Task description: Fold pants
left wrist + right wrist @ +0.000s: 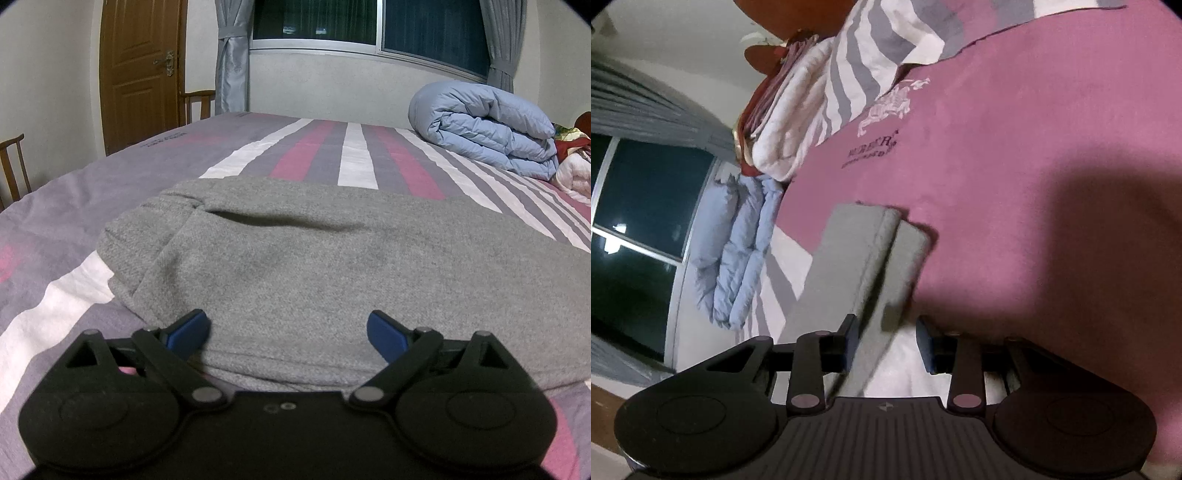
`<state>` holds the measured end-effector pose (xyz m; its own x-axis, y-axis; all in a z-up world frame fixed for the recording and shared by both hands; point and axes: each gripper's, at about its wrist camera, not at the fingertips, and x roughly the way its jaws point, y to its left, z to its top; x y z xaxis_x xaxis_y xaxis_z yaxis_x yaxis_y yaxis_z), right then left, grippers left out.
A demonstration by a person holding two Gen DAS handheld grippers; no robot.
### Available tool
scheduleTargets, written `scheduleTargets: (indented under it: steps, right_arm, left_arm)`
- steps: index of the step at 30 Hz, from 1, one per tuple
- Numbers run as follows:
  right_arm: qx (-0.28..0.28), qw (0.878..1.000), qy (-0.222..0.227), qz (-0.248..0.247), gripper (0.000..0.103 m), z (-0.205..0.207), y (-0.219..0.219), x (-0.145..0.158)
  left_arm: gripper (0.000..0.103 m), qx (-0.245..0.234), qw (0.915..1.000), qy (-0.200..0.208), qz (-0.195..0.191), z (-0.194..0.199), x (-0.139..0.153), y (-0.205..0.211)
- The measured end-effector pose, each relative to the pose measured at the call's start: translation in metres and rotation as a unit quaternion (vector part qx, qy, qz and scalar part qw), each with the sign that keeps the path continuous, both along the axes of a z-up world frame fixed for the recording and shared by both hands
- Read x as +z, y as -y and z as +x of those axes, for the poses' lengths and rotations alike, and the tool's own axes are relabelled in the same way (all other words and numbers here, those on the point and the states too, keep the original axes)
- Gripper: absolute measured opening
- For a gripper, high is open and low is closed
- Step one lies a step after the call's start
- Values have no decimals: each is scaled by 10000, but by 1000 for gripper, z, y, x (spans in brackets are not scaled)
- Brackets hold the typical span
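The grey pants [332,266] lie folded across the striped bed sheet [74,192] in the left wrist view. My left gripper [288,332] hovers over their near edge, open wide, and its blue pads [188,330] do not press the cloth. The right wrist view is rolled sideways and shows the narrow leg end of the pants [871,258] on the pink part of the sheet [1015,147]. My right gripper [888,343] stands partly open. The grey cloth runs between its jaws, close to the left finger and apart from the right one.
A rolled light-blue duvet [487,129] [738,251] lies at the far side under the dark window [369,22]. Folded white and red bedding [790,122] is stacked near the headboard. A brown door [140,74] and a wooden chair [199,103] stand beyond the bed.
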<state>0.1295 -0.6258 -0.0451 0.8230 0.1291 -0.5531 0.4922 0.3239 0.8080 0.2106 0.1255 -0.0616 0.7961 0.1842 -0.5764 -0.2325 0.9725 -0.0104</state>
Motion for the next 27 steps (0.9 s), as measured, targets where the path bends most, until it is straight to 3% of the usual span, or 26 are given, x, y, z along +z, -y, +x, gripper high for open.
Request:
scheduleTargets:
  steps: [1, 3, 5, 8, 10, 12, 14, 17, 18, 20, 23, 25, 27]
  right_arm:
    - [-28, 10000, -43, -18, 32, 5, 3, -2]
    - [-58, 9995, -287, -89, 9, 17, 9, -8]
    - [-98, 9993, -346, -73, 7, 23, 15, -12]
    - [292, 9961, -300, -778, 6, 38, 14, 7]
    - [462, 9900, 332, -1288, 6, 41, 16, 35]
    - [771, 9782, 616, -1826, 6, 47, 16, 57]
    - [940, 9729, 353, -2083, 6, 54, 18, 52]
    - [1180, 9716, -461, -1998, 7, 65, 21, 12]
    - [1158, 9753, -492, -1817, 8, 64, 24, 2]
    - [588, 9885, -268, -1366, 13, 47, 35, -3]
    - [-527, 9887, -272, -1374, 13, 14, 49, 6]
    - [-428, 9942, 42, -985, 13, 7, 54, 7]
    - [-91, 9950, 169, -983, 13, 11, 50, 12]
  left_arm:
    - [87, 0, 10000, 0, -2, 0, 0, 0]
    - [87, 0, 10000, 0, 0, 0, 0, 0]
    - [87, 0, 10000, 2, 5, 0, 0, 0]
    - [87, 0, 10000, 3, 6, 0, 0, 0]
    - [87, -5, 10000, 19, -4, 0, 0, 0]
    - [87, -7, 10000, 16, -6, 0, 0, 0]
    - [88, -7, 10000, 18, 2, 0, 0, 0]
    - [88, -7, 10000, 16, 21, 0, 1, -1]
    - [88, -8, 10000, 20, 21, 0, 1, -1]
    - [88, -10, 10000, 21, 17, 0, 1, -1]
    - [88, -8, 10000, 20, 28, 0, 1, -1]
    - [88, -10, 10000, 18, 23, 0, 1, -1]
    - [88, -9, 10000, 18, 25, 0, 1, -1]
